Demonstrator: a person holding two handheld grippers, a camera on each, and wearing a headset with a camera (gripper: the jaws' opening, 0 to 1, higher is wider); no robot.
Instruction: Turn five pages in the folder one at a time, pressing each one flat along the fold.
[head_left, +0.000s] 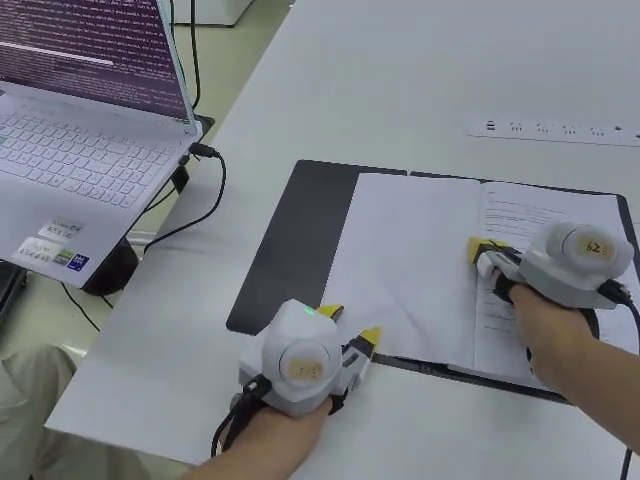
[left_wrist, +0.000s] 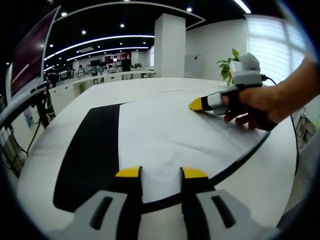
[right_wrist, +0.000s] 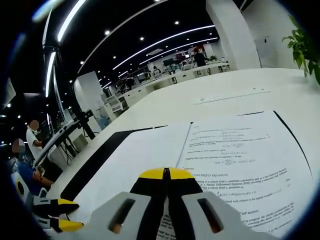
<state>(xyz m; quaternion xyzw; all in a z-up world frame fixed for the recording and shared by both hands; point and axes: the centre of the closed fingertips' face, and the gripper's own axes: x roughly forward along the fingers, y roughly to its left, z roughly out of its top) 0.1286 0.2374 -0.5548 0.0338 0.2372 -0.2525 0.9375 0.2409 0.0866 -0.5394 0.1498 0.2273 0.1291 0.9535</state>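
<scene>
A black folder (head_left: 300, 235) lies open on the white table, with a blank white page (head_left: 405, 265) turned to its left side and a printed page (head_left: 525, 220) on its right. My left gripper (head_left: 347, 325) hovers open at the folder's near edge, its yellow tips (left_wrist: 161, 173) apart just over the blank page's (left_wrist: 170, 135) lower margin. My right gripper (head_left: 478, 252) is shut with nothing between its jaws, its tips (right_wrist: 165, 174) resting near the fold (head_left: 478, 270) on the printed page (right_wrist: 240, 150). The right gripper (left_wrist: 202, 104) appears beyond the blank page in the left gripper view.
An open laptop (head_left: 75, 120) stands at the far left, with a cable (head_left: 205, 200) running off the table edge. A white power strip (head_left: 555, 130) lies beyond the folder. The table's near edge runs just behind my left hand. People sit at desks (right_wrist: 30, 150) in the background.
</scene>
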